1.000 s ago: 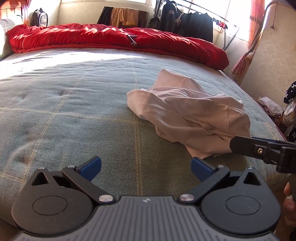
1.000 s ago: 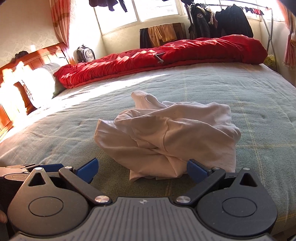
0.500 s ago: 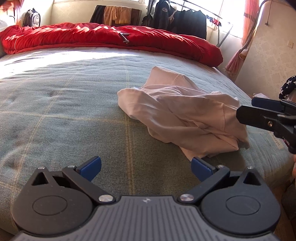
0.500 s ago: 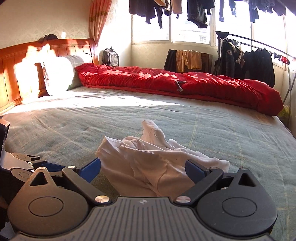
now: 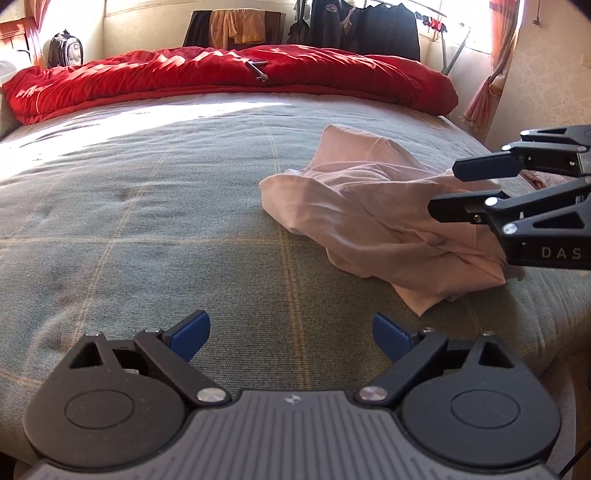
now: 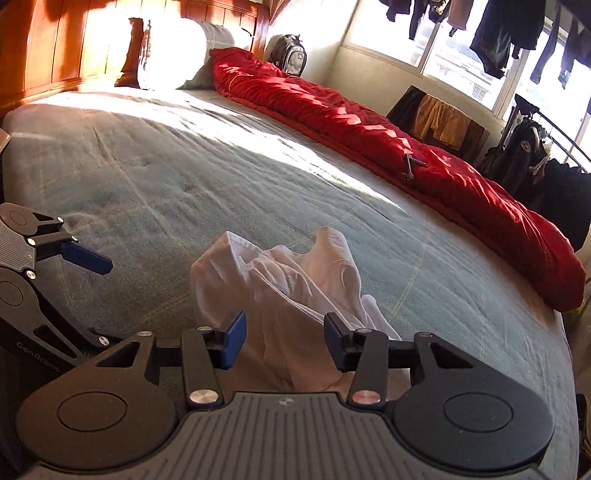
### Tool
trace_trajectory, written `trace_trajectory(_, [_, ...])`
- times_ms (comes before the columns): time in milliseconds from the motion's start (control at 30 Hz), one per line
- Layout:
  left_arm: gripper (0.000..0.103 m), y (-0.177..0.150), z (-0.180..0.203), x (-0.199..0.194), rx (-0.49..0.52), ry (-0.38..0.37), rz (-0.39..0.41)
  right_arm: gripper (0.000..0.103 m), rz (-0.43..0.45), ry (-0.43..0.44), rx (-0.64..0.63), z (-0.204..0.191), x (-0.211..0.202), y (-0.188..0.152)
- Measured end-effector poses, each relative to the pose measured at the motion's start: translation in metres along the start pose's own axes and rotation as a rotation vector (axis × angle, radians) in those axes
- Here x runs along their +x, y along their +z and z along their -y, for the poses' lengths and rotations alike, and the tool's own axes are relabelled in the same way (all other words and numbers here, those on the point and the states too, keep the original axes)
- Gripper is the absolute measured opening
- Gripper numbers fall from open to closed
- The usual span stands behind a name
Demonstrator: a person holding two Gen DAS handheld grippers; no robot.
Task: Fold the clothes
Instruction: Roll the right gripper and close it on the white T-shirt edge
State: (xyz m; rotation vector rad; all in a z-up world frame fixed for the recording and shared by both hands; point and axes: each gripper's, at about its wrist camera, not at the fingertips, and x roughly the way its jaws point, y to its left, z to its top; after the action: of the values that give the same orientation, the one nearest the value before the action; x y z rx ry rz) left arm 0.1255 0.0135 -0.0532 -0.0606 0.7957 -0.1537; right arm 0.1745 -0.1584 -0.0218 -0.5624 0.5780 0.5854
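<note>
A crumpled pale pink garment [image 5: 369, 218] lies on the grey-green checked bedspread [image 5: 166, 229], towards the bed's right side. My left gripper [image 5: 291, 334] is open and hovers low over bare bedspread, to the left of and short of the garment. My right gripper [image 5: 445, 188] reaches in from the right, over the garment's right part. In the right wrist view the garment [image 6: 295, 269] looks white. Its near folds rise between the fingers of the right gripper [image 6: 284, 339], which stand half apart and are not clamped. The left gripper's blue pad [image 6: 86, 257] shows at the left.
A red duvet [image 5: 229, 77] is bunched along the far side of the bed. A wooden headboard [image 6: 74, 40] and a pillow [image 6: 192, 55] are at the head end. A backpack [image 5: 66, 50], hanging clothes [image 5: 369, 26] and curtains [image 5: 487, 96] stand beyond. The bed's edge [image 5: 554, 332] drops away on the right.
The right gripper has swung round and in over the garment, and its fingers have narrowed around the near folds. The left gripper stays open, its view shifted only slightly.
</note>
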Motion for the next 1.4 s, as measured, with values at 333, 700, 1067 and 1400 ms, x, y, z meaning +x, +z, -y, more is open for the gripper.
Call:
trace_trajectory(333, [0.095,-0.002,-0.013,0.004,0.004,0.006,0.017,0.051,-0.142,-0.088,-0.289,-0.021,0.047,0.019])
trace_trajectory(700, [0.095,-0.002,-0.021,0.012,0.007,-0.007,0.017,0.055,-0.174,-0.282,-0.215,0.025,0.055,0.018])
trace_trajectory(1067, [0.095,-0.002,-0.010,0.016,0.020,-0.021,0.003,0.055,-0.135,-0.274,-0.045,0.071,0.032,0.002])
trace_trajectory(1400, [0.095,-0.004,-0.001,0.016,0.048,-0.032,-0.010,0.055,-0.105,-0.077,-0.178,0.021,0.017,0.011])
